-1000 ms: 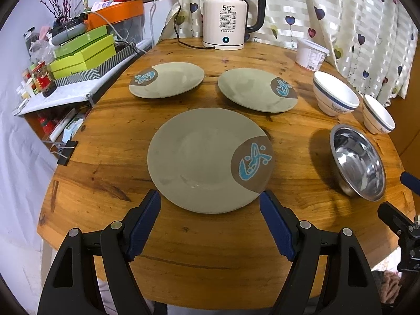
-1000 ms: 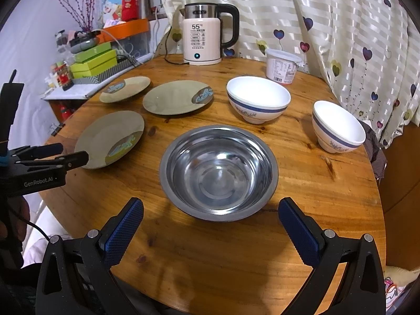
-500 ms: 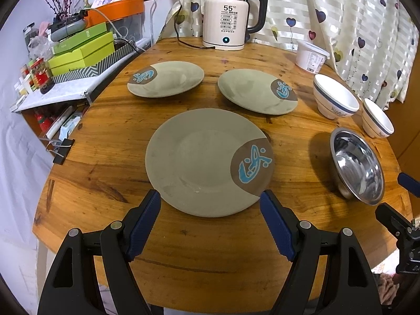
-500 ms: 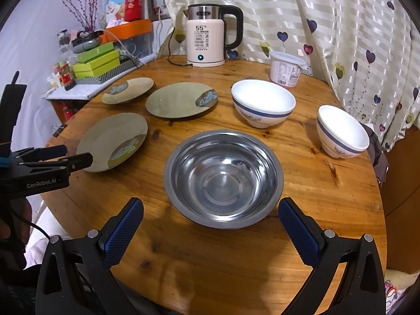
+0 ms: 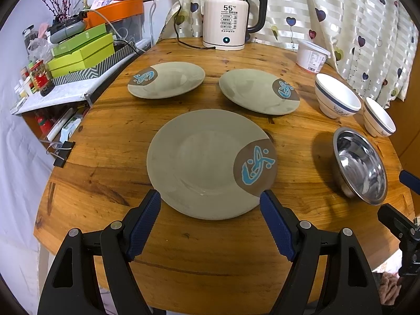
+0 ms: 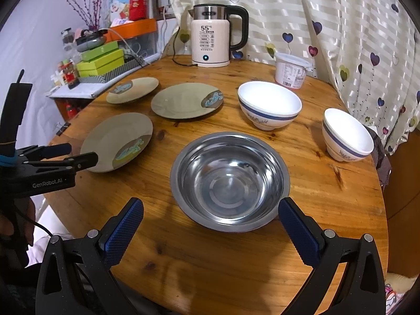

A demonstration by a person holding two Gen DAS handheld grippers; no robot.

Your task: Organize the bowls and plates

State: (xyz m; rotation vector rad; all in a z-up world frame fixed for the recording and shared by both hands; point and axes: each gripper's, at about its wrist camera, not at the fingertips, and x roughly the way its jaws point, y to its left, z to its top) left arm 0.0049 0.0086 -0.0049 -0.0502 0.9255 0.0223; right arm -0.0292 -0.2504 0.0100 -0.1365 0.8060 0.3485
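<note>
Left gripper (image 5: pixel 210 204) poised at near rim of large plate (image 5: pixel 210 162), jaws spread wide, holding nothing. Right gripper (image 6: pixel 210 212) likewise wide open and empty, framing near edge of steel bowl (image 6: pixel 229 181).

Nothing stacked as yet. Three plates lying apart on the round wooden worktop (image 5: pixel 210 252): large plate nearest, far-left plate (image 5: pixel 165 80) and far-right plate (image 5: pixel 258 92) behind it. Steel bowl to the right of the large plate; two white bowls beyond it, the larger (image 6: pixel 269 105) inboard, the smaller (image 6: pixel 346 135) close to the worktop's right edge.

Step in hand, as judged: first approach for a pick. Recommended for the plate: one finger under the lip, one over, bite on the near rim only, lifted level. Glazed surface likely slippery; shallow rim offers little purchase. For the steel bowl: grip over the wall, one finger inside, one outside. Thin polished metal likely to skate if nudged before closure. Largest piece sensibly kept at the base of each stack.

Surface: varnished planks, knots and cracks, dry, level. Kettle (image 5: pixel 228 18) with trailing cord and lidded tub (image 5: pixel 312 56) at the far edge, clear of the working area. Heart-print curtain (image 6: pixel 341 26) behind; cluttered side shelf (image 5: pixel 52 92) with green boxes on the left.
</note>
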